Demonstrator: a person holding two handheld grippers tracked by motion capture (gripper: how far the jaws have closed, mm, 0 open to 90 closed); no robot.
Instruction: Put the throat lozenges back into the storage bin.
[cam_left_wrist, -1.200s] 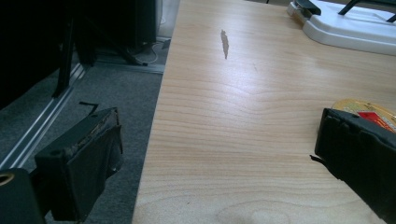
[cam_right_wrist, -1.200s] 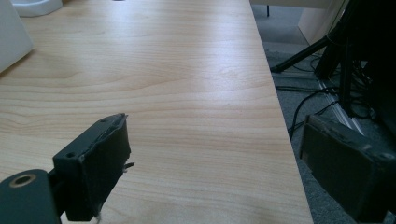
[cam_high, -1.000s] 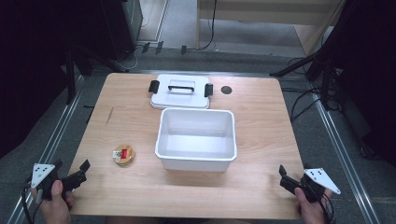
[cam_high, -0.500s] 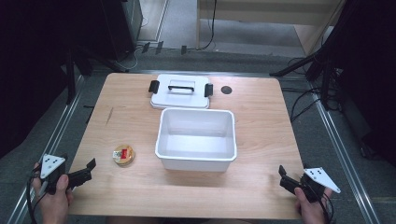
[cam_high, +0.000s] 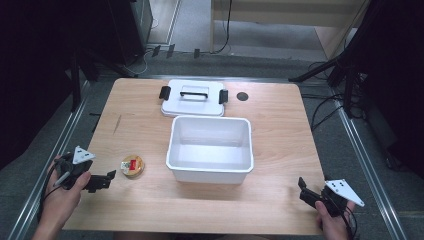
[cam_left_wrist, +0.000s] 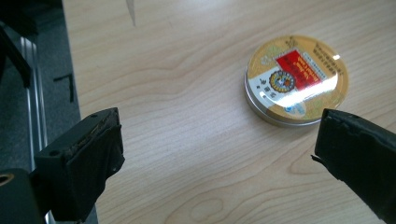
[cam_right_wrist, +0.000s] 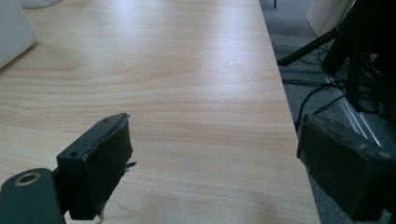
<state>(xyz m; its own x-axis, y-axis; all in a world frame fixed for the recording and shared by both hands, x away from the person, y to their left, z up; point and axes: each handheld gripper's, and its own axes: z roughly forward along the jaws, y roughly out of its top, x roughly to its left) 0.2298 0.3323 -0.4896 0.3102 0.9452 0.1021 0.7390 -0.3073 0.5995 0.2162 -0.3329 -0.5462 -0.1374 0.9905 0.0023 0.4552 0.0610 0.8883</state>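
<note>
Overhead arrangement on the wooden table (cam_high: 280, 150). The left gripper (cam_high: 102, 181), jaws spread wide and holding nothing, hovers near the table's left edge, pointed at the round tin (cam_high: 132, 165), which lies flat just beyond the jaw tips with bare wood on all sides. A white bin (cam_high: 210, 149) stands mid-table, well right of the tin; its lid (cam_high: 193, 98) lies behind it, near the far edge. The right gripper (cam_high: 311, 195), jaws likewise parted and empty, sits at the near right corner, one jaw past the table's edge.
</note>
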